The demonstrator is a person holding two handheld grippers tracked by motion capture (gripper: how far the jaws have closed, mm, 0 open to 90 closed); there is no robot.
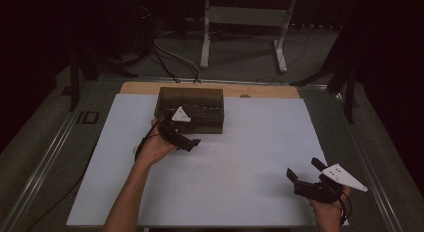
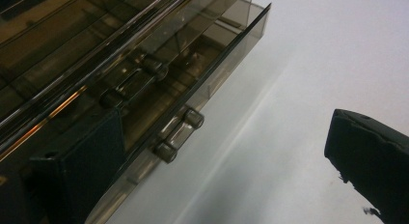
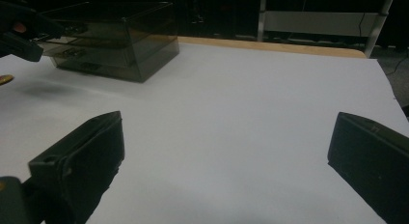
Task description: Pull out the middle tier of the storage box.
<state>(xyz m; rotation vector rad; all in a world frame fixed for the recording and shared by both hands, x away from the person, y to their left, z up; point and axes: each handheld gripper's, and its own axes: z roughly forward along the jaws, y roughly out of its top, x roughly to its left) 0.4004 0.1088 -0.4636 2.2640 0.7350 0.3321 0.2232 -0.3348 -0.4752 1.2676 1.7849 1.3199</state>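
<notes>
The left gripper hangs open-jawed just before the smoky translucent plastic drawer box, one jaw against its front. The right gripper hovers open, well apart, over the white table sheet.

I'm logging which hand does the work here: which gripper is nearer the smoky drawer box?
Left. The left gripper is right at the front of the drawer box, jaws open by its handles. The right gripper hangs open, far off near the table's near right corner.
</notes>
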